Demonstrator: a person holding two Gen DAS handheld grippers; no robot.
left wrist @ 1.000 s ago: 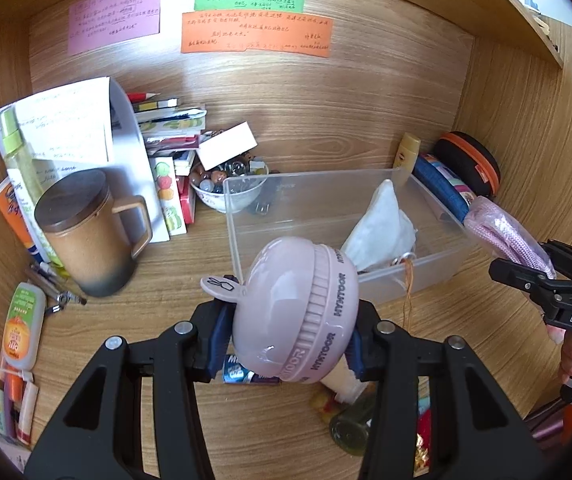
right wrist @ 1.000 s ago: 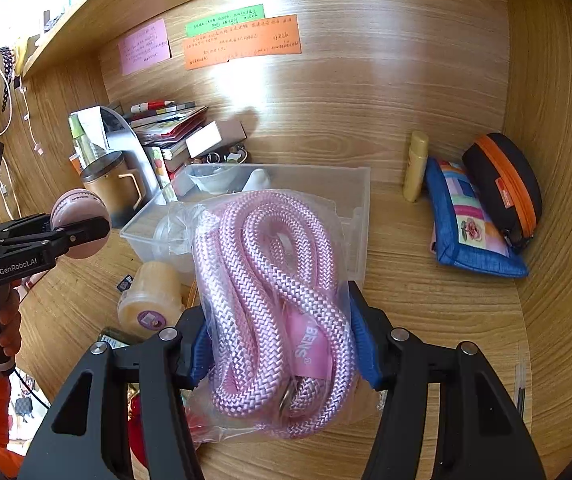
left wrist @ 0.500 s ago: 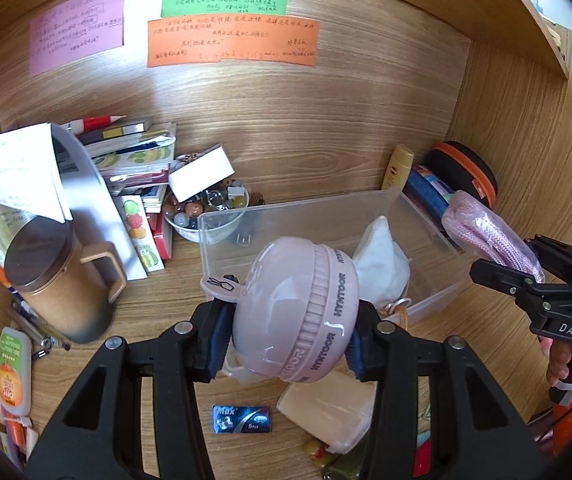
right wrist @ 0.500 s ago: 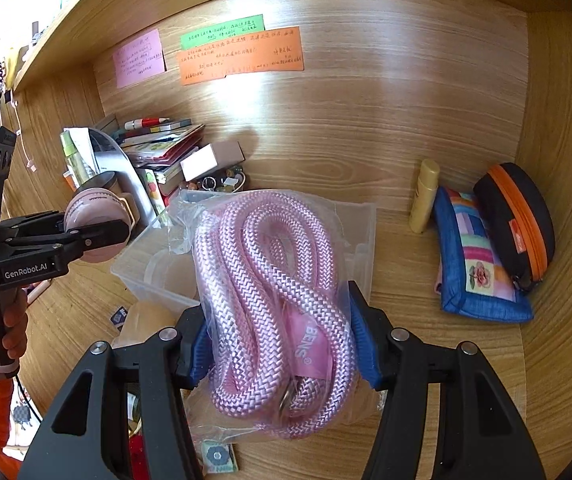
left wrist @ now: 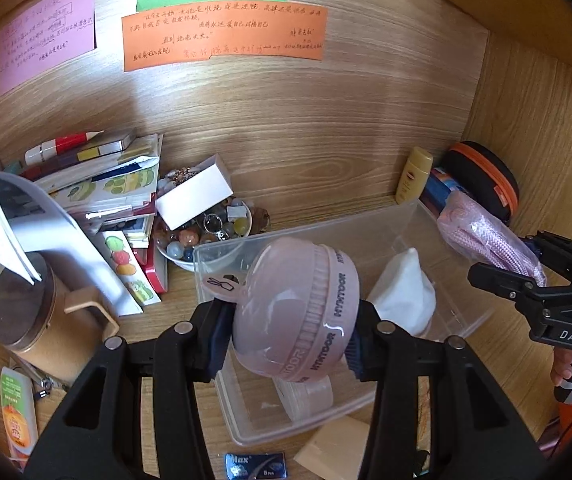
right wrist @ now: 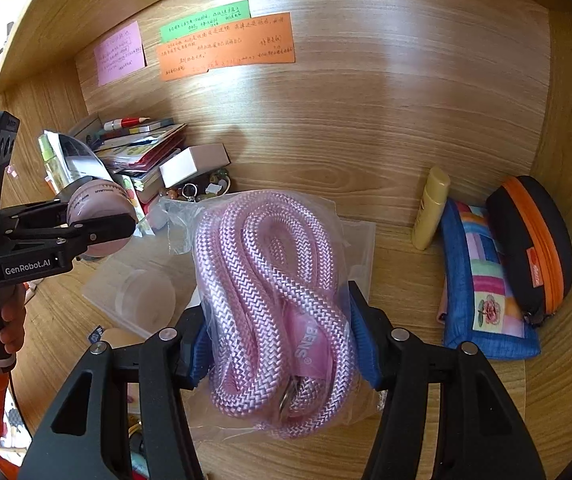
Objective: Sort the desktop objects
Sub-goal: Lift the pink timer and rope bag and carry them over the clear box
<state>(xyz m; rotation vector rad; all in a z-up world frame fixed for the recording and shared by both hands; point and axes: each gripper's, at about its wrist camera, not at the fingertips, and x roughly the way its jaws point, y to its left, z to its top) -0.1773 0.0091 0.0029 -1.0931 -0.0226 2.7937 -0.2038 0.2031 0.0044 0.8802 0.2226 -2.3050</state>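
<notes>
My left gripper (left wrist: 287, 330) is shut on a round pink HYNTOOR case (left wrist: 297, 312) and holds it above the clear plastic bin (left wrist: 369, 224). The bin holds a white pouch (left wrist: 403, 292) and a round translucent tub (left wrist: 305, 396). My right gripper (right wrist: 282, 344) is shut on a bagged coil of pink rope (right wrist: 274, 300), above the bin's right side (right wrist: 359, 240). The rope (left wrist: 481, 236) and right gripper also show at the right of the left wrist view. The left gripper with the pink case (right wrist: 98, 216) shows at the left of the right wrist view.
A brown lidded mug (left wrist: 34, 320), stacked books (left wrist: 102, 176) and a bowl of beads (left wrist: 206, 236) stand left of the bin. A yellow bottle (right wrist: 429, 208), blue pouch (right wrist: 481, 288) and black-orange case (right wrist: 533, 244) lie right. Small items lie at the bin's front.
Both grippers have moved forward and up toward the back wall with their loads still held. The pink case now hangs over the bin, and the rope bag is over the bin's right side.
</notes>
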